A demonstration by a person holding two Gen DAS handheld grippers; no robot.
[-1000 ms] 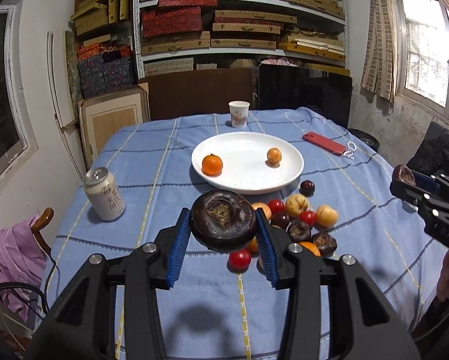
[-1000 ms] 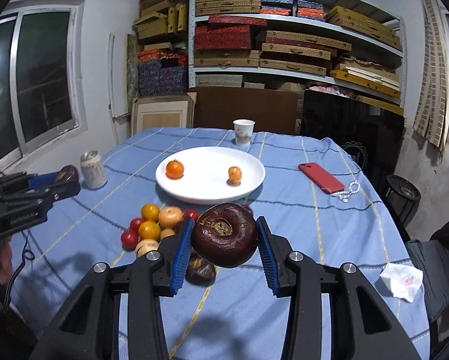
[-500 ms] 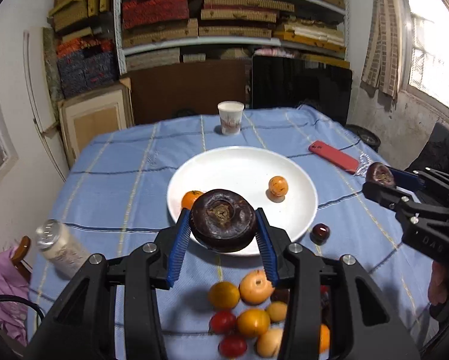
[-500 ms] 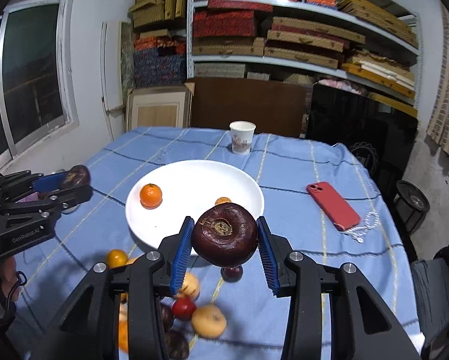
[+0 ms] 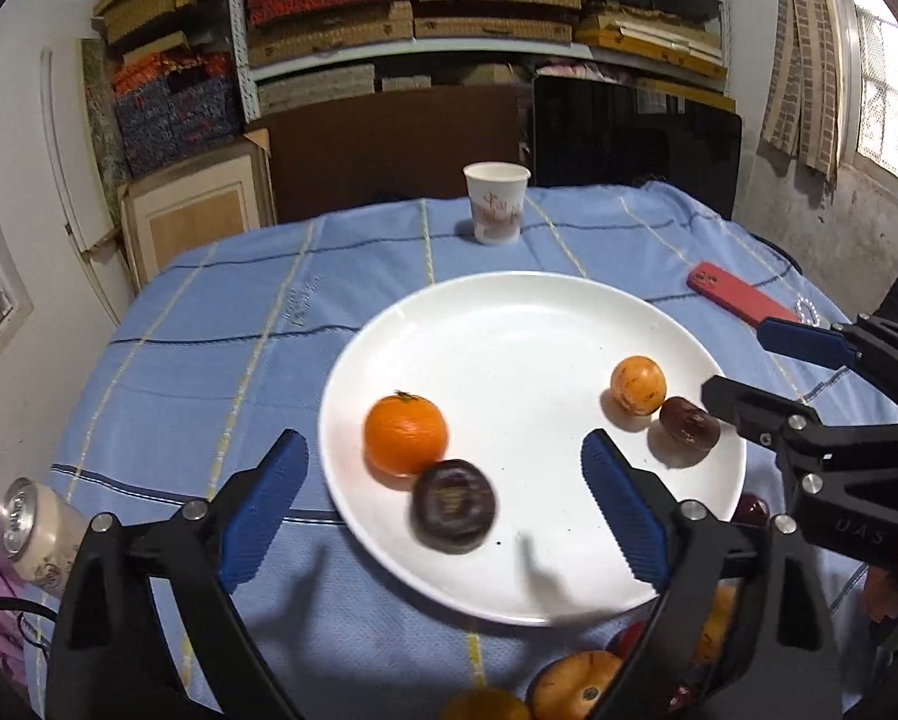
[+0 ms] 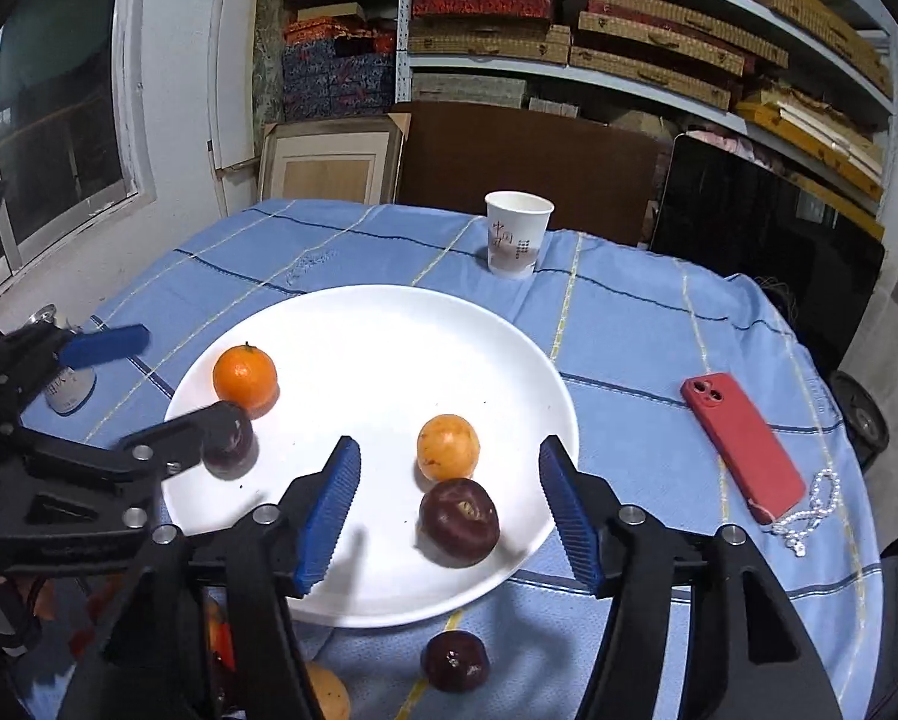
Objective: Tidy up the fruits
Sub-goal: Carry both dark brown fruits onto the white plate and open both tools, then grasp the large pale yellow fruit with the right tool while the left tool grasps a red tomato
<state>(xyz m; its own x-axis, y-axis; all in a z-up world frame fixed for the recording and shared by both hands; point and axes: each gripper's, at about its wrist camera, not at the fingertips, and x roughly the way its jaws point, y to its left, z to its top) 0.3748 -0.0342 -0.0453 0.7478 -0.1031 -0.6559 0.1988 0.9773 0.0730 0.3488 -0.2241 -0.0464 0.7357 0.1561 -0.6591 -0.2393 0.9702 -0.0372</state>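
The left claw (image 5: pixel 443 504) is spread wide over the white plate (image 5: pixel 485 324), its dark fruit (image 5: pixel 454 505) lying blurred beside the orange (image 5: pixel 406 434). The right claw (image 6: pixel 449 510) is spread too, its dark fruit (image 6: pixel 459 522) near the plate's rim and, I judge, liable to roll off if nudged.

I see my left black plastic two-finger gripper (image 5: pixel 443 504) built from angular, triangulated struts, each finger ending in a ribbed blue rubber pad (image 5: pixel 263 510). Round silver screws (image 5: pixel 101 521) sit at its joints. My right black plastic gripper (image 6: pixel 449 516) has the same blue ribbed pads and silver screw heads (image 6: pixel 631 515). Faint embossed lettering, too blurred for me to read, marks its side in the left wrist view.
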